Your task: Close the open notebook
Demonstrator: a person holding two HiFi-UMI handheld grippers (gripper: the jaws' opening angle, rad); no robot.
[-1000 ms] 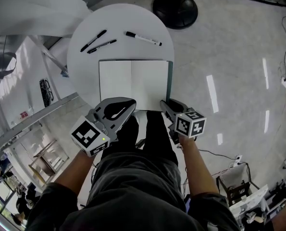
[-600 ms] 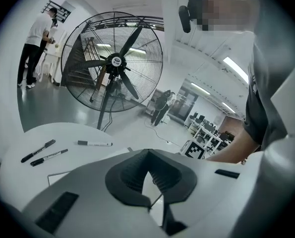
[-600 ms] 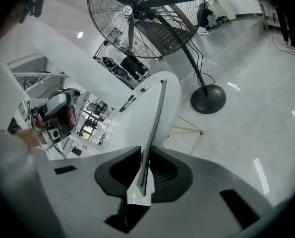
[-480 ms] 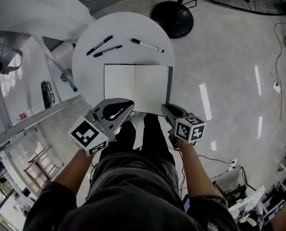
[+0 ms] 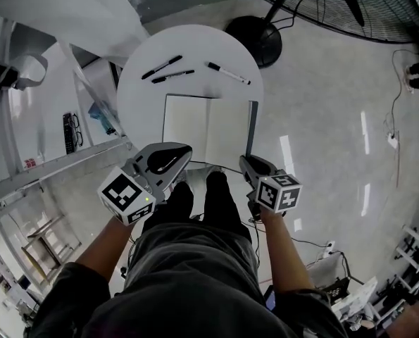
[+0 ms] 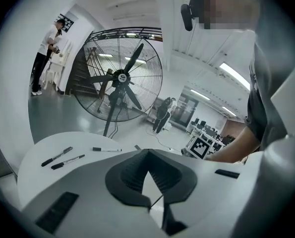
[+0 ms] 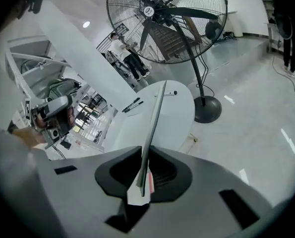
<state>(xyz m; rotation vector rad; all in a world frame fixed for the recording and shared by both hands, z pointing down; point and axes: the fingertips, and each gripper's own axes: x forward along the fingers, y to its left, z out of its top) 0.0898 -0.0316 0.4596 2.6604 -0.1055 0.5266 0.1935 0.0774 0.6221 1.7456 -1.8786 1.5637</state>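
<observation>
Grips, with the right claw (image 7: 145,155) just closed, the notebook's (image 5: 208,122) near right cover (image 7: 154,118), now lifted on edge off the table (image 5: 195,48), not flat as before. Holds the left claw (image 6: 147,151) pinched together, empty, by the left page's near corner.

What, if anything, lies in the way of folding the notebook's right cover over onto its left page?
Nothing lies on the pages of the notebook; the three pens lie beyond it. Only the left gripper hangs by its near left corner, perhaps in the cover's path.
</observation>
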